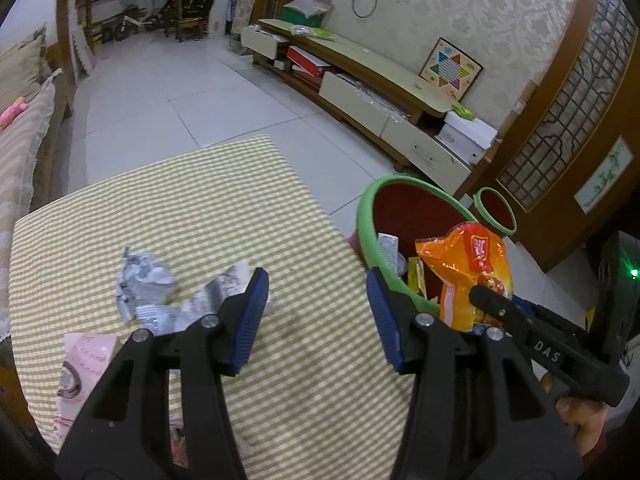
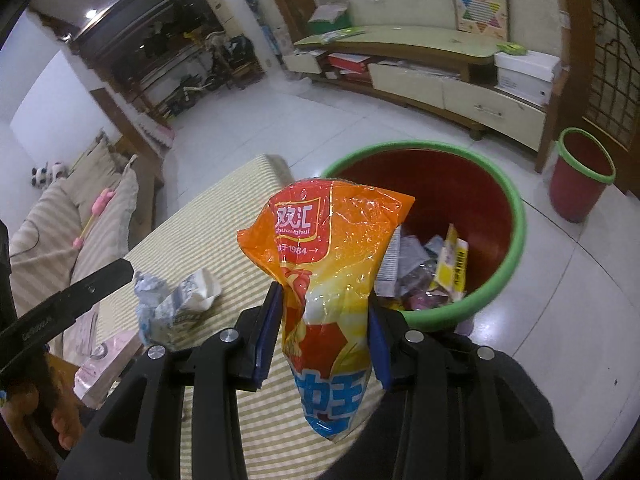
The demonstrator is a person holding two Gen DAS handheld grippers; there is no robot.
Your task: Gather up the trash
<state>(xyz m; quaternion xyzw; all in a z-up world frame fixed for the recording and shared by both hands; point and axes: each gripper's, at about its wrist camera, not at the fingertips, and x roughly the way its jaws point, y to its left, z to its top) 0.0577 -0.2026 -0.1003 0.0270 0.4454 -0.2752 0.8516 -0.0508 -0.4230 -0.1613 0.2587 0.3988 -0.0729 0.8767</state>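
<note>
So we've got the right gripper (image 2: 324, 340) pinched on a crinkly orange plastic snack bag (image 2: 332, 256), its top poking toward 12 o'clock, just short of the red bin (image 2: 516, 216) with the green rim. Our left gripper (image 1: 316, 312) hangs part open, holding nothing, crumpled foil wrappers (image 1: 148, 288) at its 10 o'clock on the checked desk (image 1: 200, 200).

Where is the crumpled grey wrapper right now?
The grey wrapper lies on the checked table, just beyond the left tool, with a pink packet nearer the camera.
</note>
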